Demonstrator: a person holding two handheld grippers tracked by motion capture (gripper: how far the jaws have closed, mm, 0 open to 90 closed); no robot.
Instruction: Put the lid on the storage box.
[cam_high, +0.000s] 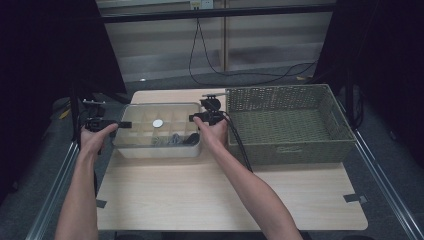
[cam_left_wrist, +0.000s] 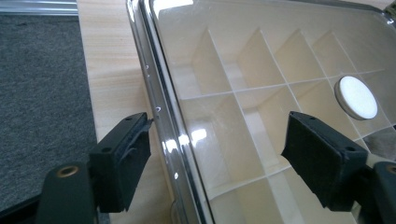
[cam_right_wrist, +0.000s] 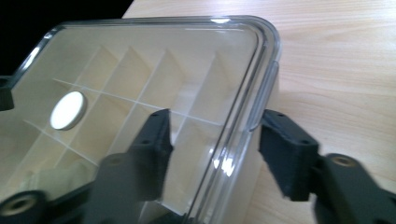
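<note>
A clear compartment box (cam_high: 158, 131) is sitting near the surface's (cam_high: 225, 195) far-left corner, holding a white disc (cam_high: 158, 123) and dark items. The left gripper (cam_high: 111, 125) and right gripper (cam_high: 202, 117) are straddling its ends, jaws open. A wicker basket (cam_high: 290, 122) is sitting alongside.

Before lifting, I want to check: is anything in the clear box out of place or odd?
Nothing stands out. The clear box sits flat, lid closed, with both grippers open astride its ends.
</note>
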